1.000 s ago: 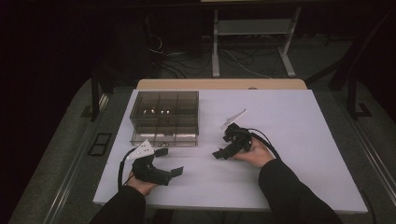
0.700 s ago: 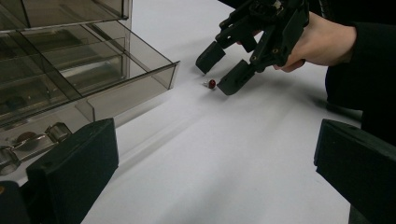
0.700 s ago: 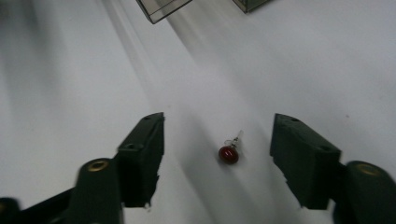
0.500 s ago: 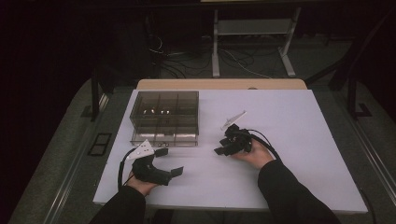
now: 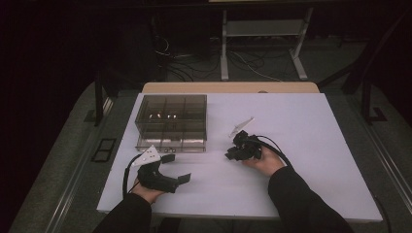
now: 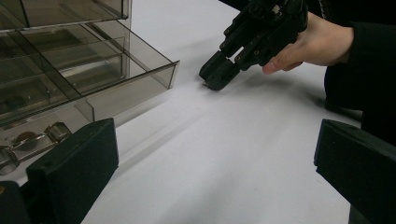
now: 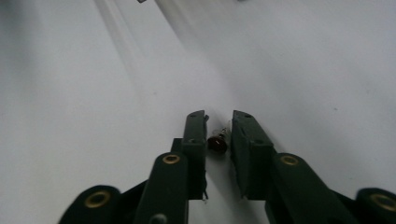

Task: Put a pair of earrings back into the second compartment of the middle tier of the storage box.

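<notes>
High view: a white tabletop (image 5: pixel 311 145) is seen from above, with the person's forearms entering from the near edge.
Organiser box: a smoky transparent compartment box (image 5: pixel 171 122) stands at the left far part of the tabletop; one drawer (image 6: pixel 126 88) is pulled out toward the near side, as seen in the left gripper view.
Metal pieces: small shiny parts (image 6: pixel 28 140) lie in a near compartment of the box, just beyond the left claw's jaw.
Left claw: the left claw (image 5: pixel 176 168) is held at the near left, just near of the box; it is released, its jaws standing wide apart with nothing between them.
Small bulb: a tiny glass bulb with a dark red base (image 7: pixel 218 140) lies on the tabletop right of the box, between the jaws of the right claw.
Right claw: the right claw (image 5: pixel 232 154) is tipped down to the tabletop, just right of the box's near corner; its jaws have just been closing and are clenched on the small bulb.
Right hand: the hand (image 5: pixel 265 160) is wrapped round the claw's body, with a cable (image 5: pixel 279 148) looping to its right.
</notes>
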